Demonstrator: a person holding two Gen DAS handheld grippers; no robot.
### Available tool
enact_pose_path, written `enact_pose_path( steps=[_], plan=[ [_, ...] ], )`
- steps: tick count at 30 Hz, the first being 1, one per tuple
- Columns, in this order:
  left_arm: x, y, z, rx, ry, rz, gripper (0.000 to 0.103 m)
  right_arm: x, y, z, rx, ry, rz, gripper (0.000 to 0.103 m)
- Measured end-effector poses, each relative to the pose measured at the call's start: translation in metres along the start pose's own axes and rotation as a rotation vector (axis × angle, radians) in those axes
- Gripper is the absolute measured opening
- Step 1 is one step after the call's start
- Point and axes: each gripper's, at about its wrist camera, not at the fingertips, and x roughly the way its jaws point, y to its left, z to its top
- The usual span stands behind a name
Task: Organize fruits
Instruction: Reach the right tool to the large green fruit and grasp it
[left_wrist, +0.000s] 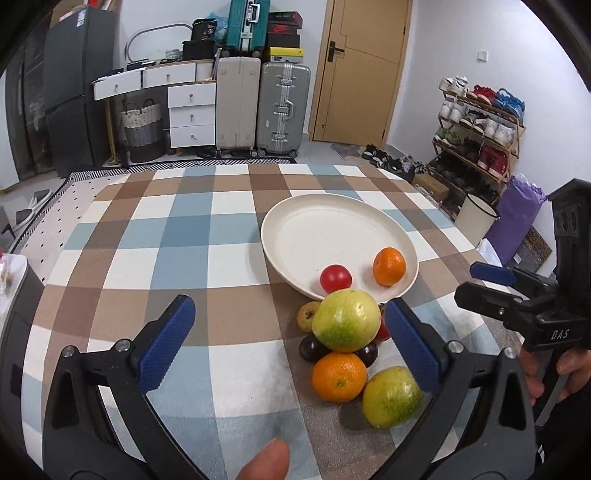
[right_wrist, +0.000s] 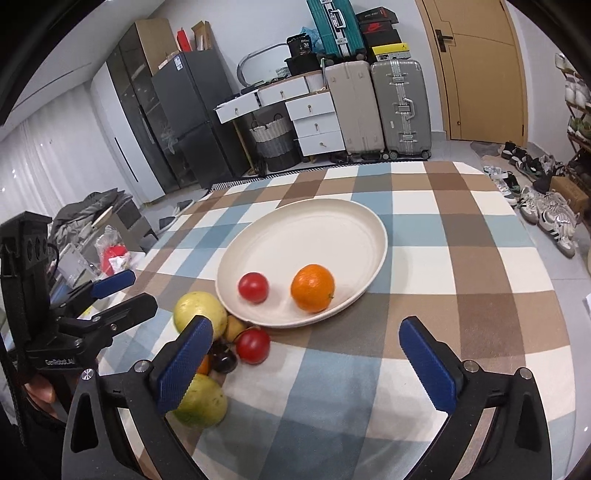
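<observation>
Two fruits (a tomato (left_wrist: 335, 277) and an orange (left_wrist: 388, 266)) sit in the plate (left_wrist: 295, 221), mid-frame. The pile (left_wrist: 345, 320) below waits. Left gripper (left_wrist: 291, 343) and right gripper (right_wrist: 314, 373) both gape, holding nothing.

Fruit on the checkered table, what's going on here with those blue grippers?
A person is sorting fruit onto the white plate with a hand-held gripper in each hand. An orange and a red tomato already lie on the plate. The rest sit in a pile beside its near rim: two green guavas, another orange, a second tomato, dark plums. The left hand-held gripper and right hand-held gripper are both open and hold nothing.
</observation>
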Motion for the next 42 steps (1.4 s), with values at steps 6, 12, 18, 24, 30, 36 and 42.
enact_pose_path(
  steps=[6,12,18,24,30,36,42],
  plan=[
    [-0.014,0.005,-0.014,-0.004,-0.006,0.014,0.102,-0.002,0.006,-0.010,-0.002,0.015,0.005,0.103],
    [-0.018,0.001,-0.030,0.016,0.022,0.009,0.102,-0.002,0.018,-0.022,-0.023,0.043,0.030,0.103],
    [-0.019,0.001,-0.044,0.008,0.051,0.013,0.102,0.002,0.035,-0.035,-0.095,0.074,0.020,0.103],
    [-0.020,0.001,-0.055,0.012,0.069,0.022,0.102,0.005,0.047,-0.046,-0.131,0.106,0.046,0.103],
    [-0.022,-0.002,-0.058,0.039,0.060,0.038,0.102,0.015,0.059,-0.053,-0.162,0.144,0.072,0.103],
    [-0.022,0.002,-0.061,0.021,0.076,0.026,0.102,0.023,0.072,-0.059,-0.201,0.177,0.071,0.102],
    [-0.017,0.009,-0.064,-0.001,0.099,0.039,0.102,0.034,0.079,-0.061,-0.211,0.199,0.089,0.095]
  ],
)
